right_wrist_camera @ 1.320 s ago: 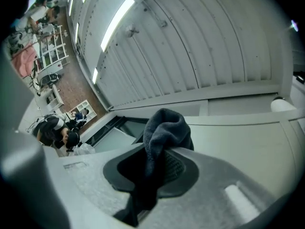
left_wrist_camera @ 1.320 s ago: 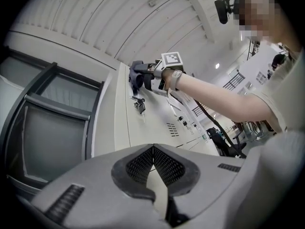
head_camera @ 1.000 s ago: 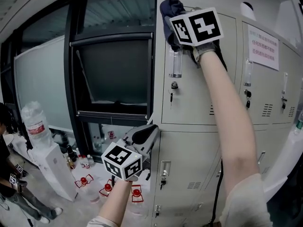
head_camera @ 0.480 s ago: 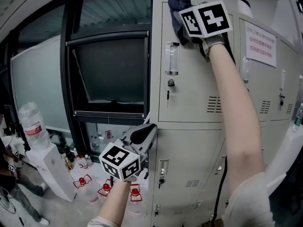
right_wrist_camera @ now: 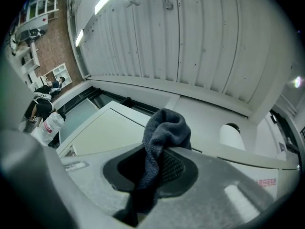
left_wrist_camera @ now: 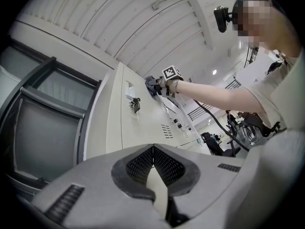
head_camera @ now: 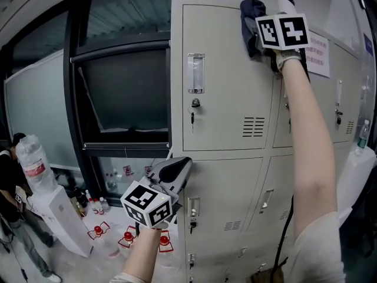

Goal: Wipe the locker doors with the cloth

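A dark blue cloth (head_camera: 252, 22) is pressed against the top right of the upper-left locker door (head_camera: 224, 87). My right gripper (head_camera: 266, 37) is shut on that cloth, raised high on an outstretched arm. In the right gripper view the cloth (right_wrist_camera: 161, 142) bunches out between the jaws, with the locker top beyond. My left gripper (head_camera: 171, 173) hangs low in front of the lower locker door (head_camera: 227, 211), shut with nothing in it. In the left gripper view its jaws meet at the tips, and the cloth (left_wrist_camera: 152, 86) and the right gripper's marker cube (left_wrist_camera: 172, 74) show far up the locker door (left_wrist_camera: 143, 128).
A dark window frame (head_camera: 118, 87) stands left of the lockers. More locker doors (head_camera: 347, 117) continue to the right, one with a paper notice (head_camera: 318, 55). Water bottles and a white dispenser (head_camera: 53, 211) sit on the floor at lower left, beside a person (head_camera: 9, 175).
My right gripper has dragged the cloth rightward along the top of the upper door, from near its left edge toward its right side. The left gripper has barely moved.
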Demonstrator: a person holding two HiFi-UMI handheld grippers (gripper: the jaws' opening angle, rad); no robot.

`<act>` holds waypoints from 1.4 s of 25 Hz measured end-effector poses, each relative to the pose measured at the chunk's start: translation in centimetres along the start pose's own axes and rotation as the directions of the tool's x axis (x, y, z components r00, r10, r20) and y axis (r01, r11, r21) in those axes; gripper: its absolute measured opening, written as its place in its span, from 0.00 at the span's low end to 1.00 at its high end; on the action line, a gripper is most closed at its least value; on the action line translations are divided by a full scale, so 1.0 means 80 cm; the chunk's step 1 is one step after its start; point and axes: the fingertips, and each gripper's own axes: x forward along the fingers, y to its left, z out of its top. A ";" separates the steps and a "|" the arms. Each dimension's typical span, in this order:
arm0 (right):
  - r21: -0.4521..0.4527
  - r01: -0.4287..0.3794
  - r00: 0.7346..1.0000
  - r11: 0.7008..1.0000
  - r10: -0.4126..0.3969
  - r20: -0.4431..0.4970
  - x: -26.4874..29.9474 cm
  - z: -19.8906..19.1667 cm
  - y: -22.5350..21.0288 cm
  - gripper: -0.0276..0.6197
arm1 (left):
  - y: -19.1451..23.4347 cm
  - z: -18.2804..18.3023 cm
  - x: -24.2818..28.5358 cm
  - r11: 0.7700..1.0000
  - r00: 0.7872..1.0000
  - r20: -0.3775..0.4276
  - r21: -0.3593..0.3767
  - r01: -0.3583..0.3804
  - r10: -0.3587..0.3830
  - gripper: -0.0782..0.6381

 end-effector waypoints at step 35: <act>-0.112 -0.253 0.955 0.961 0.266 0.128 -0.023 -0.036 0.230 0.13 | -0.037 -0.030 -0.003 0.996 0.998 -0.028 -0.061 0.058 -0.060 0.11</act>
